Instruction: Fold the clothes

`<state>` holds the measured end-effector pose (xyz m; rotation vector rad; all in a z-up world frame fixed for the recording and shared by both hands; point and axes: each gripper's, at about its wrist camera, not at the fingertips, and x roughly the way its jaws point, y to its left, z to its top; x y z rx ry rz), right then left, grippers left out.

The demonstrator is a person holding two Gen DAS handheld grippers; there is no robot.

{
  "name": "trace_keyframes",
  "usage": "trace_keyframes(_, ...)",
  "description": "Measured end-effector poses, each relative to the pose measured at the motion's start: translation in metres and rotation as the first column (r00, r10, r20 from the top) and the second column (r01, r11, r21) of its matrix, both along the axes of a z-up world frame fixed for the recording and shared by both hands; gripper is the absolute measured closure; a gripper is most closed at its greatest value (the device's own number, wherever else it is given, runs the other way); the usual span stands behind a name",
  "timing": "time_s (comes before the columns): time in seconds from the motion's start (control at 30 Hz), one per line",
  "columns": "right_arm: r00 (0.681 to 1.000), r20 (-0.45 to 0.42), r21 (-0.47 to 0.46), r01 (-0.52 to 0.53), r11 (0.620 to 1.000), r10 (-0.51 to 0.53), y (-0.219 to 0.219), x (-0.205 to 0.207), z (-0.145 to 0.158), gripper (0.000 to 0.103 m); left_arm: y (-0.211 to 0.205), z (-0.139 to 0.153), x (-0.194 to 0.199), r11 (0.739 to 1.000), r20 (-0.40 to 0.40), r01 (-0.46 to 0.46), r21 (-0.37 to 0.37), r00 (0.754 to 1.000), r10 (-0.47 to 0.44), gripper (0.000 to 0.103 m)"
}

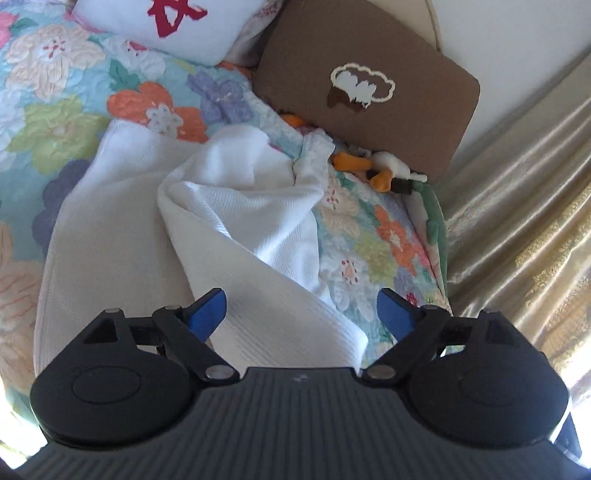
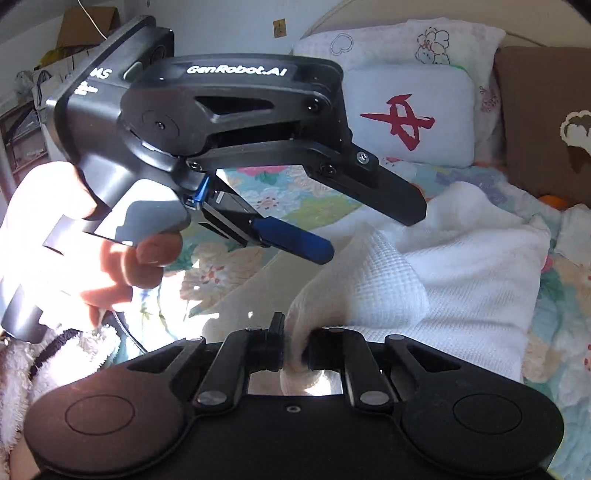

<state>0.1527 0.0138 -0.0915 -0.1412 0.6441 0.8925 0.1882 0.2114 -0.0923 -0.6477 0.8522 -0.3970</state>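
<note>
A white waffle-knit garment lies on a floral quilt, with one part folded over and bunched along its right side. My left gripper hovers just above its near edge, jaws wide open and empty, blue pads showing. In the right wrist view my right gripper is shut on a bunched fold of the same garment, which rises in a ridge from the jaws. The left gripper is also seen there from the side, open, above the cloth's left part, held by a hand.
A white pillow with a red character and a brown cushion lean at the head of the bed. Small orange and white toys lie by the cushion. A golden curtain hangs along the right bed edge.
</note>
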Motion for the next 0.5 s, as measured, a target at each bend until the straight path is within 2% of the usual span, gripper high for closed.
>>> trace_keyframes(0.1, 1.000, 0.007, -0.010, -0.009, 1.000, 0.009, -0.002, -0.003, -0.007, 0.089, -0.007, -0.026, -0.005, 0.999, -0.091, -0.032, 0.033, 0.995, 0.035, 0.017)
trace_keyframes(0.17, 0.999, 0.030, -0.029, -0.025, 0.999, 0.026, 0.001, -0.007, -0.007, 0.089, -0.012, -0.037, -0.004, 0.999, -0.136, -0.007, 0.045, 0.991, 0.013, 0.017)
trace_keyframes(0.27, 0.999, 0.020, -0.024, -0.028, 0.999, 0.028, 0.005, -0.003, -0.005, 0.089, -0.011, -0.038, -0.005, 0.999, -0.118, -0.039, 0.033, 0.992, 0.042, 0.018)
trace_keyframes(0.3, 0.999, 0.017, -0.021, -0.028, 0.999, 0.028, 0.004, -0.002, -0.006, 0.089, -0.010, -0.036, -0.006, 0.997, -0.087, -0.059, 0.048, 0.994, 0.063, 0.041)
trace_keyframes(0.33, 1.000, 0.013, -0.018, -0.027, 0.999, 0.028, 0.004, -0.001, -0.006, 0.089, -0.010, -0.033, -0.006, 0.994, -0.058, -0.074, 0.076, 0.995, 0.078, 0.072)
trace_keyframes(0.4, 1.000, 0.005, -0.009, -0.018, 1.000, 0.018, 0.004, -0.003, -0.006, 0.088, -0.008, -0.025, -0.008, 0.989, -0.011, -0.065, 0.131, 0.998, 0.067, 0.085)
trace_keyframes(0.5, 1.000, 0.023, -0.004, -0.008, 1.000, 0.008, -0.006, -0.012, 0.011, 0.083, 0.013, -0.006, -0.022, 0.989, 0.080, -0.085, 0.117, 0.994, 0.076, 0.089)
